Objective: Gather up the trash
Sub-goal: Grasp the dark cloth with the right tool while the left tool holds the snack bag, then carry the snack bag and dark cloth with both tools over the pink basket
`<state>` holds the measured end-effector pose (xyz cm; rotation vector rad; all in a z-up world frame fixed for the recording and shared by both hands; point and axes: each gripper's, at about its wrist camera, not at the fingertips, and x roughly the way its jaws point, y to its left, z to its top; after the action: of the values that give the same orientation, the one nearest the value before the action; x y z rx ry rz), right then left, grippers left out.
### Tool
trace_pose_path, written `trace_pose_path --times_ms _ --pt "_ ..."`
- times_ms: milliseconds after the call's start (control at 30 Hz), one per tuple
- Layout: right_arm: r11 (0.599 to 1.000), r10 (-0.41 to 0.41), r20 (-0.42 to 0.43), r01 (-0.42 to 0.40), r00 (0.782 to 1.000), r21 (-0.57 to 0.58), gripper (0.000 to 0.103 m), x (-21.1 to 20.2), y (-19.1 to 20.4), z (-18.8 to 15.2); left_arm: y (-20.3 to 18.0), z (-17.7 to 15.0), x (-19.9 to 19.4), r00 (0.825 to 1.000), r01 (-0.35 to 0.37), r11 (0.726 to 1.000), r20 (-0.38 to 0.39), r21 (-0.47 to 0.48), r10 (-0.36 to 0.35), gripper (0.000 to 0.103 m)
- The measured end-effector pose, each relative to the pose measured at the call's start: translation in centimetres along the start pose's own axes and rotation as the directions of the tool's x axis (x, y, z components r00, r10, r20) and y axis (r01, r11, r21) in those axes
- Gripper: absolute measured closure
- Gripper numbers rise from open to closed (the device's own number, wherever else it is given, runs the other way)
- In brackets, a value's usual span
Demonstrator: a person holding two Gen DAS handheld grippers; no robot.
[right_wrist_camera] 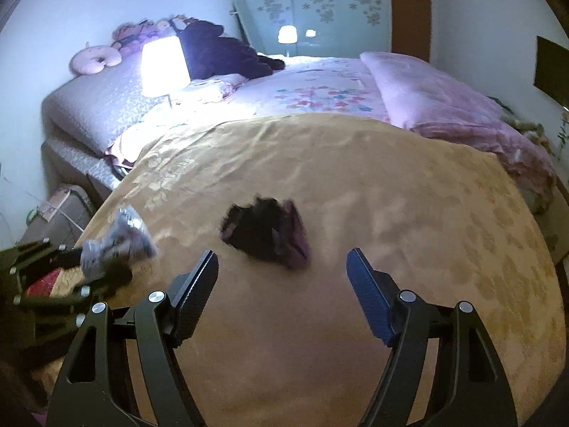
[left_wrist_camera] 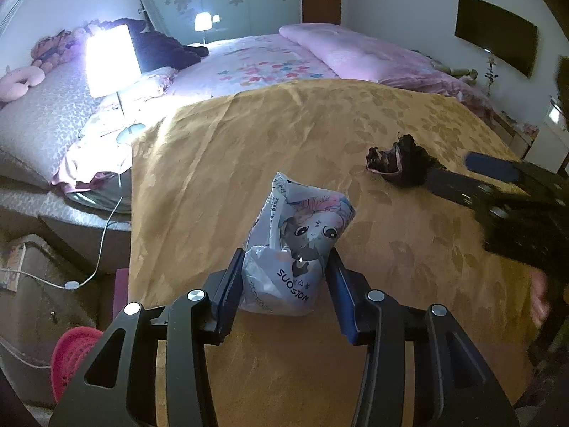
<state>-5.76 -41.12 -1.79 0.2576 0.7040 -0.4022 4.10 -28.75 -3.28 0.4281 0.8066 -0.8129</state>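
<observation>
A crumpled pale plastic bag (left_wrist_camera: 306,220) printed with a cartoon cat sits on the yellow cloth, and my left gripper (left_wrist_camera: 284,270) is shut on its lower end, both blue pads pressing its sides. The right wrist view shows the same bag (right_wrist_camera: 121,242) blurred at the left, in the left gripper (right_wrist_camera: 92,259). A dark crumpled wrapper with purple edges (left_wrist_camera: 398,162) (right_wrist_camera: 263,231) lies further right on the cloth. My right gripper (right_wrist_camera: 282,267) is open just short of it, nothing between its fingers. It enters the left wrist view from the right (left_wrist_camera: 458,174).
The yellow patterned cloth (left_wrist_camera: 284,124) covers a table beside a bed with pink bedding (left_wrist_camera: 373,53). A lit lamp (left_wrist_camera: 112,60) stands at the far left. A red basket (left_wrist_camera: 71,356) and a white cable (left_wrist_camera: 103,235) are on the floor at the left.
</observation>
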Motion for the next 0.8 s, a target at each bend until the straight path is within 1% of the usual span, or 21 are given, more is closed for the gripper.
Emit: trace_pose_path --times_ms 133,300,367,433,467,533,600,800 --pt "1.000 -0.003 -0.021 0.003 1.000 -0.017 0.031 1.9 1.0 1.2 0.3 -0.3 -0.1 1.000 -0.008 1.000 -0.002 -0.012 0.008 0.059" --pt "0.999 -0.020 -0.043 0.018 0.999 -0.030 0.031 3.5 1.4 1.9 0.3 -0.7 -0.2 1.000 -0.017 1.000 -0.001 -0.012 0.017 0.060" --pt "0.999 -0.014 -0.053 0.013 0.998 -0.033 0.035 4.0 1.6 2.0 0.2 -0.9 -0.2 1.000 -0.019 1.000 0.002 -0.009 0.019 0.059" --pt "0.999 -0.003 -0.068 0.001 0.998 -0.033 0.043 4.4 1.9 2.1 0.2 -1.0 -0.3 1.000 -0.021 1.000 0.004 -0.007 0.021 0.060" --pt "0.999 0.001 -0.070 -0.003 0.998 -0.032 0.045 4.5 1.9 2.1 0.1 -1.0 -0.3 1.000 -0.022 1.000 0.004 -0.007 0.022 0.060" --pt "0.999 -0.002 -0.063 0.000 0.998 -0.034 0.052 4.3 2.0 2.1 0.1 -1.1 -0.3 1.000 -0.021 1.000 0.005 -0.007 0.021 0.060" --pt "0.999 -0.004 -0.059 0.002 0.998 -0.040 0.056 4.0 2.1 1.9 0.1 -1.1 -0.3 1.000 -0.020 1.000 0.005 -0.007 0.020 0.059" --pt "0.999 0.007 -0.057 -0.009 0.998 -0.036 0.060 3.2 1.8 1.1 -0.1 -1.4 -0.5 1.000 -0.015 1.000 0.005 -0.014 0.015 0.060"
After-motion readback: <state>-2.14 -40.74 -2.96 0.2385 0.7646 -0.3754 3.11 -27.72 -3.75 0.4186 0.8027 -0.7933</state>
